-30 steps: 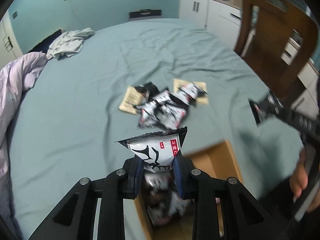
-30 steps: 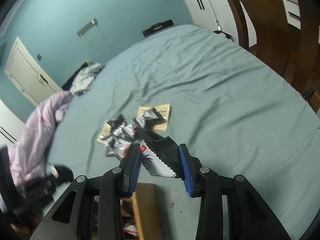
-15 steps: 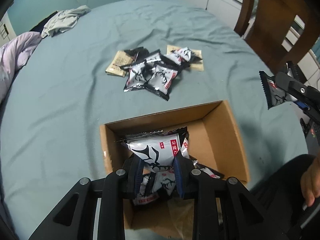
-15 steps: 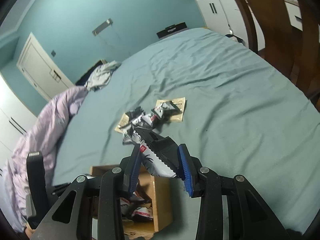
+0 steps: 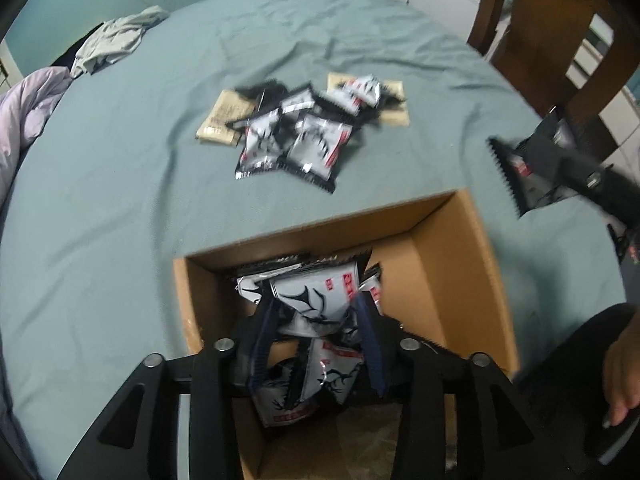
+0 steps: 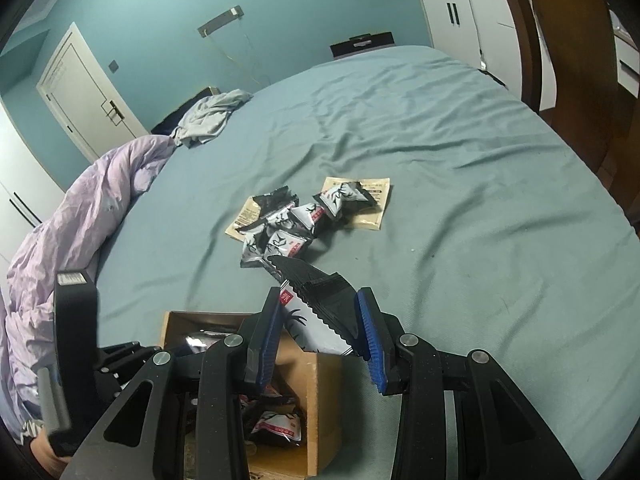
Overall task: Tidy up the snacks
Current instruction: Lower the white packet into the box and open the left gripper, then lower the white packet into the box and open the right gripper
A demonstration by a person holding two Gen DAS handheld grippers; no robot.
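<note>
Cardboard box sits on the bed, just on the near side of the loose snack pile. Left hand-held gripper is down inside the box, jaws opening, its silver packet between the pads and apparently slipping free. Let it drop flat onto the packets below before lifting out. Right hand-held gripper is clamped on a second packet, over the box's right wall; I'd hold it until the left clears.

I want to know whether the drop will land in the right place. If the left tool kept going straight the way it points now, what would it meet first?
Probably the snack packets already lying in the cardboard box. The left tool points steeply down into it, jaws opening around a packet. Depth inside the box is unclear.
</note>
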